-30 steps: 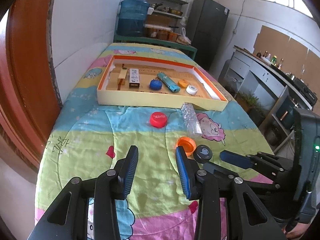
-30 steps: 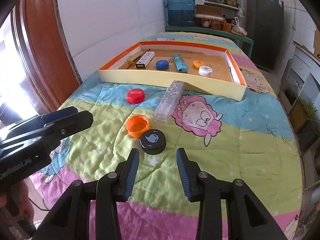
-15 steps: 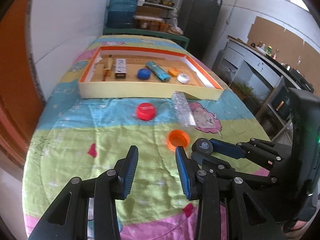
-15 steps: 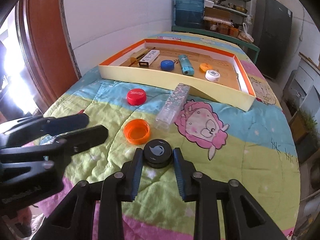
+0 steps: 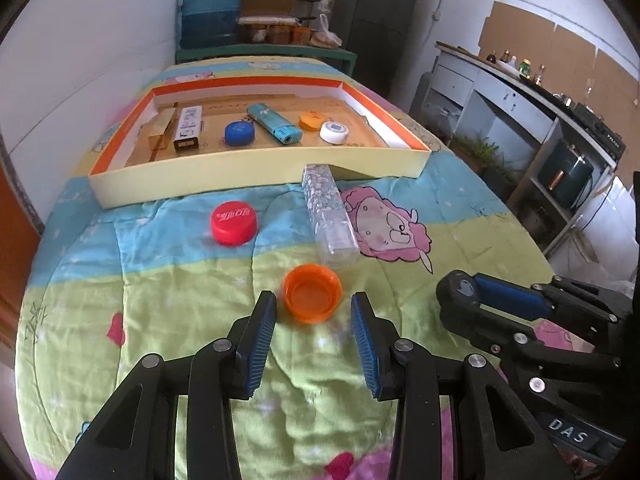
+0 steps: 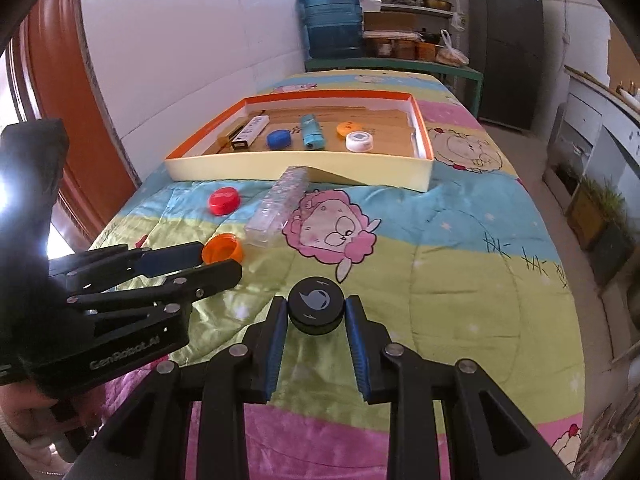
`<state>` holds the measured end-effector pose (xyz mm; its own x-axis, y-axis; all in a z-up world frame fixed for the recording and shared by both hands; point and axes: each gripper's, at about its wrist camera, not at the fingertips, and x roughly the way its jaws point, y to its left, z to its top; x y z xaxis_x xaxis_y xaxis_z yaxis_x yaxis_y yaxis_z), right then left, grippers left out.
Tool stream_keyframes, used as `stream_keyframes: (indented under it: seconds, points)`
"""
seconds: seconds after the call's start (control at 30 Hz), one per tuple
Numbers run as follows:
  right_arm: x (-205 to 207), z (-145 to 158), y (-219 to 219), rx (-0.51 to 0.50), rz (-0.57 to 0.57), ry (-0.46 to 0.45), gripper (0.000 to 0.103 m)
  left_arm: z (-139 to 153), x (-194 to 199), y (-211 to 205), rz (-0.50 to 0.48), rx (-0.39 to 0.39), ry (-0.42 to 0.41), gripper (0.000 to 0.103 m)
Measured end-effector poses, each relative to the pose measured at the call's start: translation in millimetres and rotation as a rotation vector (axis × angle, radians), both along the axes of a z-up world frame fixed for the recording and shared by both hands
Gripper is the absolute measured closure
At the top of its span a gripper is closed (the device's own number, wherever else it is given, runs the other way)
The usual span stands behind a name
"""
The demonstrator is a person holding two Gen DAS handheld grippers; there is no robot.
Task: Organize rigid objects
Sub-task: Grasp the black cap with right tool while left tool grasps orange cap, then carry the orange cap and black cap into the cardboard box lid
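My left gripper (image 5: 313, 300) is open and low over the quilt, with an upturned orange cap (image 5: 313, 298) partly between its fingertips and a gap on each side. To the right, my right gripper (image 6: 316, 312) is shut on a black round cap (image 6: 316, 306), both pads against its sides. Farther off lie a red cap (image 5: 234, 218) and a clear patterned plastic case (image 5: 330, 212) that leans against the tray. The yellow and orange tray (image 5: 256, 168) holds a blue cap, a teal tube, an orange cap, a white round lid and a small box.
The quilt-covered table runs along a white wall on the left. Behind it stand a blue water jug (image 5: 212, 8), shelves and a dark fridge (image 5: 376, 20). A counter (image 5: 520, 92) lines the right side. A person's hand (image 6: 20, 408) holds the left gripper.
The right gripper closed on the black cap and carried it right, away from the orange cap. The left gripper moved forward until its fingertips flank the orange cap.
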<state>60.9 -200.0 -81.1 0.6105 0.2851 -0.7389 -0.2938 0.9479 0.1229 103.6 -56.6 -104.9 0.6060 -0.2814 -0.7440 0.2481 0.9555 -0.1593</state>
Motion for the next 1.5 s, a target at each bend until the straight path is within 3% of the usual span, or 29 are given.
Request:
stream_keyframes:
  seconds: [0.17,0.23,0.63,1.5]
  points:
    - [1.2,0.1,-2.3,0.010,0.002,-0.001,0.073,-1.4,1.6,-4.0,0.004,0.020,-0.015,0.064]
    - [1.8,-0.7,-3.0,0.016,0.004,0.004,0.073,-1.5,1.1,-3.7,0.008,0.035,-0.021,0.073]
    - [5.0,-2.6,-2.2,0.034,0.016,0.014,0.073,3.7,0.4,-0.6,0.008,0.016,-0.031,0.073]
    - [40.5,38.3,17.2,-0.006,0.071,-0.089,0.073,60.1,22.4,24.9,0.056,-0.024,-0.135,0.073]
